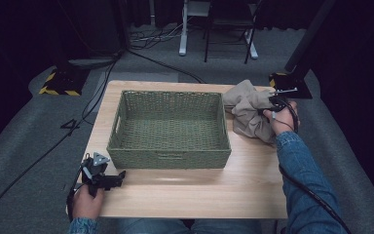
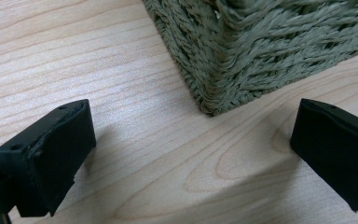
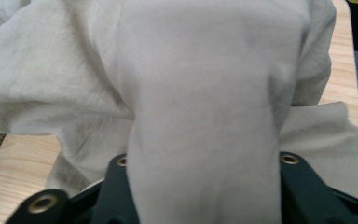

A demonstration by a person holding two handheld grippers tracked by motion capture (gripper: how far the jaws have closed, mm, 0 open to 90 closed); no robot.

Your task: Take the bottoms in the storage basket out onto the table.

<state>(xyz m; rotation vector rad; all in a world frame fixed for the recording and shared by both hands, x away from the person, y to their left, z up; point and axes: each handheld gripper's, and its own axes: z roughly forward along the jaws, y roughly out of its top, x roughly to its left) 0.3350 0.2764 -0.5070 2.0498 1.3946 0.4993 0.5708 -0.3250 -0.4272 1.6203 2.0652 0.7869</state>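
A green woven basket [image 1: 170, 158] stands empty in the middle of the wooden table [image 1: 185, 195]. To its right lies a crumpled beige cloth [image 1: 248, 109]. My right gripper [image 1: 275, 105] is at the cloth's right side and appears shut on a fold of it. In the right gripper view the cloth [image 3: 205, 70] drapes over the jaws and hides them. My left gripper [image 1: 113, 180] rests low at the table's front left, jaws wide open and holding nothing. In the left gripper view the left gripper [image 2: 191, 154] points at the basket's near corner [image 2: 242, 56], a short way off.
Bare wood [image 2: 121, 70] lies in front of the basket. Beyond the table, black-and-yellow stand bases [image 1: 61, 80] [image 1: 285, 80] sit at both far corners. Cables [image 1: 102, 87] run over the grey floor, and chair legs [image 1: 224, 44] stand at the back.
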